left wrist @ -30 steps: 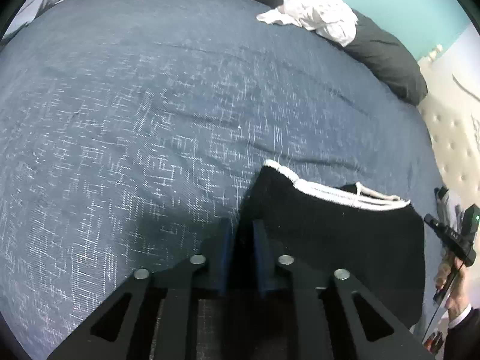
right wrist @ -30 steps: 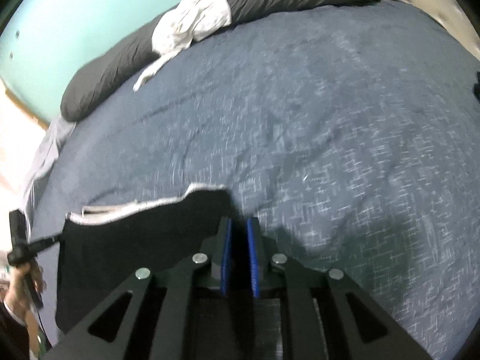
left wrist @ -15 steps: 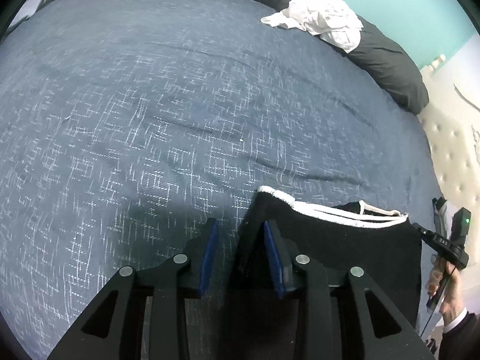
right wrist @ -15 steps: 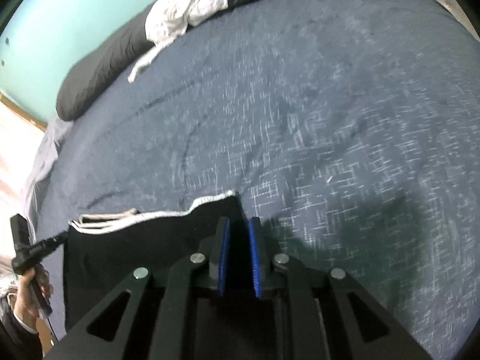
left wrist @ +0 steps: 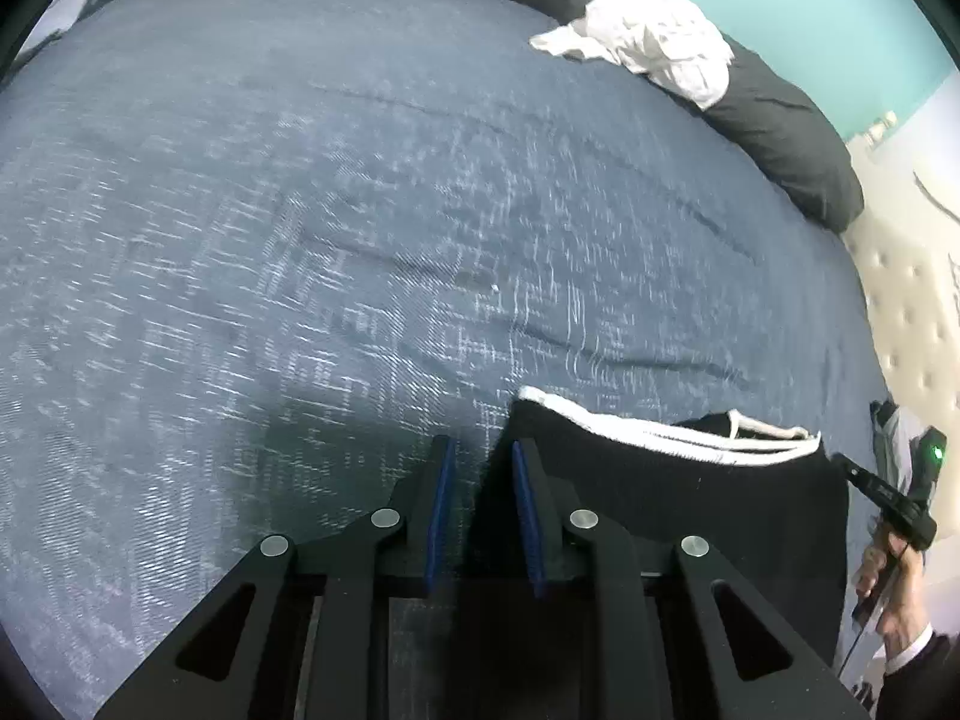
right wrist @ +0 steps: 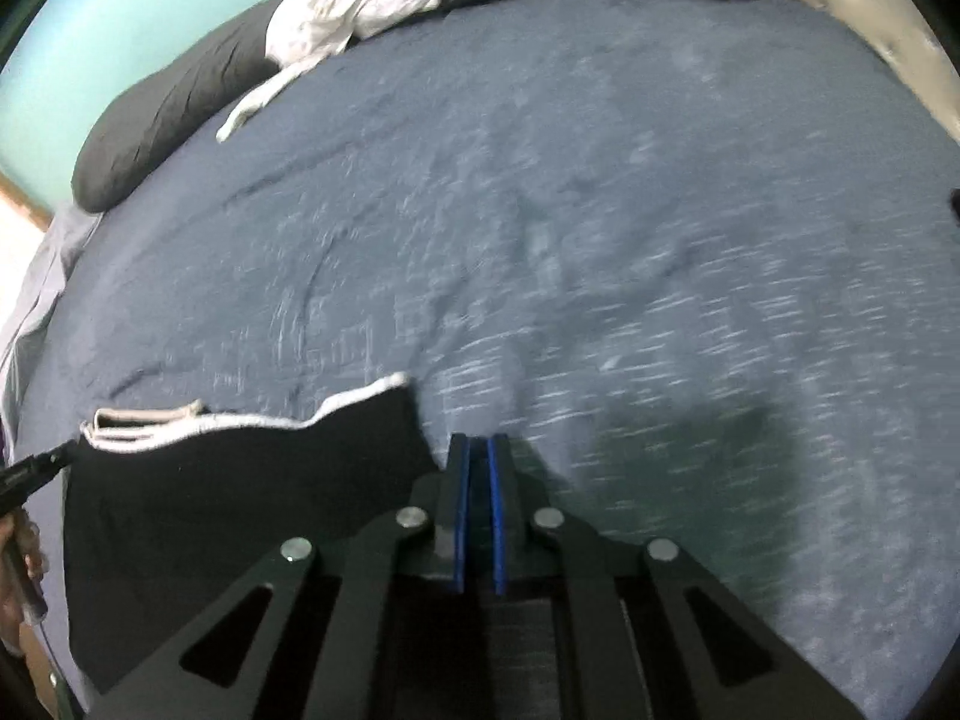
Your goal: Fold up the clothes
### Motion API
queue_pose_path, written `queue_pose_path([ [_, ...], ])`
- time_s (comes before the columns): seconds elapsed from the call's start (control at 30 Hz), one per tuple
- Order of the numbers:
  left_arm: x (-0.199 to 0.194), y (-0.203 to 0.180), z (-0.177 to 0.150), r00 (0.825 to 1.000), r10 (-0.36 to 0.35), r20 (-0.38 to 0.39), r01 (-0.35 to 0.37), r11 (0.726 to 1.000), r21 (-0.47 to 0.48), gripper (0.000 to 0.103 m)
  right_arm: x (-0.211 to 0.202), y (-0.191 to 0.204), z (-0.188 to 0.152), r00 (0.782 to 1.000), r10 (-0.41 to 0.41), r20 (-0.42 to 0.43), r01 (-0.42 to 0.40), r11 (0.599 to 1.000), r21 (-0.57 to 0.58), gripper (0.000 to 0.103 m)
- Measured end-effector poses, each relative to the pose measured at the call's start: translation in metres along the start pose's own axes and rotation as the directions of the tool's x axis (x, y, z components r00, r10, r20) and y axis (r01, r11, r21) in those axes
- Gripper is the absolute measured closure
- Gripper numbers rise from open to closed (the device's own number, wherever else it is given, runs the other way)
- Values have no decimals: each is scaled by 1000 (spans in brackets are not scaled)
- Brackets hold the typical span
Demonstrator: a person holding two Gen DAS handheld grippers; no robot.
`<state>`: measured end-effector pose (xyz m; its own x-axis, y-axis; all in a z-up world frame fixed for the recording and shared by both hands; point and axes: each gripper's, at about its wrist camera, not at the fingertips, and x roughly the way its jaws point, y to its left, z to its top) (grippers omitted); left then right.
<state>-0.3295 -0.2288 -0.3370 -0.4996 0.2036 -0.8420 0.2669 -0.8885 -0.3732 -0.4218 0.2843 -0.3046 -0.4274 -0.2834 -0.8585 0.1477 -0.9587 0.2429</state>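
A folded black garment (left wrist: 660, 498) with a white-trimmed hem (left wrist: 630, 429) lies on the blue bedspread (left wrist: 300, 240). My left gripper (left wrist: 480, 450) sits at the garment's left edge. Its jaws are closing, a gap still shows, and the dark cloth edge runs into that gap. In the right wrist view the garment (right wrist: 240, 492) lies to the left of my right gripper (right wrist: 477, 441). Its jaws are closing with the blue pads nearly together. The cloth's edge meets the left finger, but I see no cloth between the pads.
A crumpled white garment (left wrist: 654, 36) rests on a long dark pillow (left wrist: 792, 138) at the far edge of the bed. A tufted cream headboard (left wrist: 912, 312) stands on the right. A hand (left wrist: 894, 594) holds the other gripper at the lower right.
The left jaws spread wider, then narrowed again at the garment's edge. The right jaws drew closer together, and the garment's corner now lies left of them instead of straight ahead.
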Motion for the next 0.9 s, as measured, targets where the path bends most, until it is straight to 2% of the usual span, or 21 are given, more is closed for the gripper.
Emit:
queue_pose_path([
  [0.2,-33,2,-8,1000,1,14,-1,1000,-14,78,-45,23,-5,996,73,57,-70,996,-54,97],
  [0.4,-57,-8,-39,1000,-4,-1,4,1000,14,71,-67,85,-22,982,190,3,-188,972,-140,97],
  [0.5,-70,-11,-56,1000,-11,-9,12,999,30,70,-62,119,-29,973,224,-52,-229,958,-170,97],
  [0.67,-81,-11,-74,999,-34,-21,35,998,55,66,-30,169,-40,963,229,-140,-255,945,-205,97],
  [0.9,-84,-3,-80,1000,-21,-10,22,995,97,64,16,195,-32,964,206,-171,-234,958,-167,97],
])
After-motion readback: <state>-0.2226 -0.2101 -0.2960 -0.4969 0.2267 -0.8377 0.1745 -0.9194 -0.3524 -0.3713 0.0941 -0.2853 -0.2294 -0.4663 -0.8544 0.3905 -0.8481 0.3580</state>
